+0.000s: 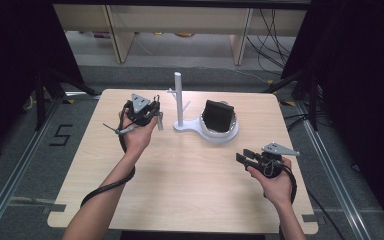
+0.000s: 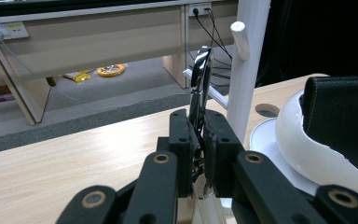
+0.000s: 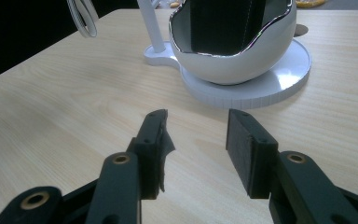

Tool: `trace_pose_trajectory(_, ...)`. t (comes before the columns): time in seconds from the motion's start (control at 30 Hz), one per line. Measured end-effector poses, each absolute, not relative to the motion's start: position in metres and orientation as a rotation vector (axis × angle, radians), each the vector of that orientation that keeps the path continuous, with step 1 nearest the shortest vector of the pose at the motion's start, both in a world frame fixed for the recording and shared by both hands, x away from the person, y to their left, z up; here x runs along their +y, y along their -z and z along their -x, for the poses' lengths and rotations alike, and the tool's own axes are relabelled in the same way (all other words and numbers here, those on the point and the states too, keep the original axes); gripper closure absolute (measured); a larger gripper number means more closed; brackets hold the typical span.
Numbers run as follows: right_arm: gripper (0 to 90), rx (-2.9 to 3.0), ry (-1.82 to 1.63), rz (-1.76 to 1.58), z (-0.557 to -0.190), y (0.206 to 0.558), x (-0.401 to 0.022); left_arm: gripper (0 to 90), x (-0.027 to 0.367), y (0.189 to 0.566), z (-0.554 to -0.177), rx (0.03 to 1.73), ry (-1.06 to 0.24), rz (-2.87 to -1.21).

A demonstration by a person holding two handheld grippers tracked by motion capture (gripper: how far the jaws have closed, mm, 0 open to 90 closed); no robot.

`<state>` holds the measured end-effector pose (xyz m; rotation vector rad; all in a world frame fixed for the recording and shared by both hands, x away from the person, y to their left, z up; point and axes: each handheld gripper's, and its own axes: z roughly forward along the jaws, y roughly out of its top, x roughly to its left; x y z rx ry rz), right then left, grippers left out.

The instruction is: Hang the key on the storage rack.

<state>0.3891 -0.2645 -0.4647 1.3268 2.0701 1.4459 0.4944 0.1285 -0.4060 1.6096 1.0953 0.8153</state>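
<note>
Nearest you, your right gripper (image 1: 246, 156) sits low over the wooden table (image 1: 180, 190) at its right side, jaws standing apart with only bare tabletop between them; the right gripper view shows the gap plainly, and the pads (image 3: 154, 140) touch nothing.

Farther out on the left, your left gripper (image 1: 156, 114) is raised above the table, its jaws clamped together on a thin, shiny metal piece (image 2: 200, 88) that stands upright out of them. I cannot tell just what that piece is. It is just beside the white stand's post (image 2: 244, 65), near one of its side pegs (image 2: 239, 39); whether it touches the post is not clear.

Right of the post, on the same white base (image 1: 215, 134), sits a white bowl-shaped holder (image 3: 235, 60) with a black, leather-like case (image 2: 345, 116) standing in it.
</note>
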Motion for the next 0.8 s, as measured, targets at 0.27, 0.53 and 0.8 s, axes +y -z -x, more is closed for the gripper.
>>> trace_pose_trajectory(0.27, 59.2, 2.069, -1.435, -1.282, -0.391, 0.465, -0.267, 82.4, 0.123, 0.403, -0.5, 1.091, -0.837, -1.617)
trace_pose_trajectory(0.53, 59.2, 2.071, -1.455, -1.33, -0.389, 0.466, -0.266, 82.4, 0.117, 0.401, -0.506, 1.096, -0.852, -1.623)
trace_pose_trajectory(0.8, 59.2, 2.075, -1.457, -1.341, -0.389, 0.467, -0.265, 82.5, 0.114, 0.4, -0.509, 1.097, -0.857, -1.623)
